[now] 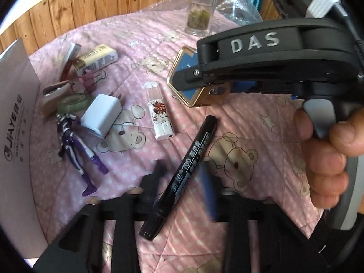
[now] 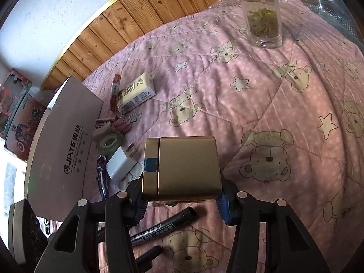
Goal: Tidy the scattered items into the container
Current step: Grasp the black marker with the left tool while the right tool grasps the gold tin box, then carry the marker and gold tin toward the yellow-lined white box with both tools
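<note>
Pink quilted cloth [image 1: 141, 52] fills my left wrist view, and on it the black marker [image 1: 182, 175] lies with its long axis running from the capped end near me up and away to the right, right between the fingers of my left gripper [image 1: 182, 177]. The jaws look narrowed around the barrel, though blur keeps me from saying whether the pads press it yet. The cardboard container [image 1: 16, 122] stands at the left edge, with the purple figure [image 1: 77, 145], white charger [image 1: 102, 118] and lighter [image 1: 159, 120] lying between — so the left hand is the nearer one to the box. From the right wrist view, my right gripper [image 2: 179, 204] holds the gold tin [image 2: 182, 168], a pad on each side wall, lifted above the cloth with the marker below it. The container's flap [image 2: 66, 136] lies to the left of it; tape roll [image 2: 109, 143] and charger crowd that edge, while the cloth to the right is open.
</note>
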Tool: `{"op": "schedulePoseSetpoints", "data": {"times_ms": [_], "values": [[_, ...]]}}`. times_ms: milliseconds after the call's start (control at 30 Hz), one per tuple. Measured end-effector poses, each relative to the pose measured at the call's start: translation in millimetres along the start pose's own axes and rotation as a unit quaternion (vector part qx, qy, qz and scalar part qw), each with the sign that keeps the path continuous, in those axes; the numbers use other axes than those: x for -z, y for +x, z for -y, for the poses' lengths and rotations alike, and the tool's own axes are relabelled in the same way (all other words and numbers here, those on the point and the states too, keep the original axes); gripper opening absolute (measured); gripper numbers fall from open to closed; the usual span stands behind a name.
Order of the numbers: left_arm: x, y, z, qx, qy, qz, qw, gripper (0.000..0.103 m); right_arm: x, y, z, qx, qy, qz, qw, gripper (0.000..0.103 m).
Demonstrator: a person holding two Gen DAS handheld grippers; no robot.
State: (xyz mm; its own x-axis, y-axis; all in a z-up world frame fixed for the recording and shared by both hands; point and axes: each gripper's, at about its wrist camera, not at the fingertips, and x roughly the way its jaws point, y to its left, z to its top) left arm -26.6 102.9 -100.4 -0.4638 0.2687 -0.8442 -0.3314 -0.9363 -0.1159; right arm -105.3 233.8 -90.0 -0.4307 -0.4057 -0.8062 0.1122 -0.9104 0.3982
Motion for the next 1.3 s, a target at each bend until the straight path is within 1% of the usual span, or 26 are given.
{"op": "schedulePoseSetpoints", "data": {"times_ms": [33,67,133,267,467,633,767,900,1300], "values": [[-0.4,0.0,-0.2,-0.005,0.001,0.002,1.0,0.019,-0.5,-1.3,-0.8,-0.002,0.0,0.001,1.0,0.051],[-1.7,0.6,-2.1,-0.008,0.003,0.001,1.0,0.015,-0.9,-2.4,-0.5,-0.003,0.0,0.002,1.0,0.051],[-1.0,-1.2,-5.6,-0.009,-0.003,0.001,1.0,0.014,-2.1,-4.2,-2.3,-0.006,0.0,0.005,1.0,0.051],[-2.2,-6.1,-9.9,-0.008,-0.02,0.0,0.9998,0.013,-3.8,-4.7,-7.2,-0.008,-0.006,0.006,1.0,0.051],[-8.6,-24.5,-16.1,-0.005,-0.043,0.013,0.999,0.013,-7.3,-8.8,-15.7,-0.005,-0.011,0.02,1.0,0.051],[-10.6,-37.0,-23.4,-0.019,-0.066,0.019,0.9975,0.013,-8.8,-18.3,-26.3,-0.004,-0.018,0.034,0.999,0.052],[-12.4,-48.3,-36.1,-0.034,-0.091,0.027,0.9949,0.013,-10.7,-20.9,-40.4,-0.002,-0.032,0.039,0.999,0.051],[-16.0,-65.6,-52.1,-0.04,-0.118,0.044,0.9912,0.013,-12.0,-22.1,-57.9,0.002,-0.047,0.044,0.998,0.051],[-21.1,-111.3,-78.2,-0.038,-0.155,0.088,0.9833,0.013,-4.6,-27.2,-86.7,0.015,-0.078,0.053,0.995,0.051]]}}
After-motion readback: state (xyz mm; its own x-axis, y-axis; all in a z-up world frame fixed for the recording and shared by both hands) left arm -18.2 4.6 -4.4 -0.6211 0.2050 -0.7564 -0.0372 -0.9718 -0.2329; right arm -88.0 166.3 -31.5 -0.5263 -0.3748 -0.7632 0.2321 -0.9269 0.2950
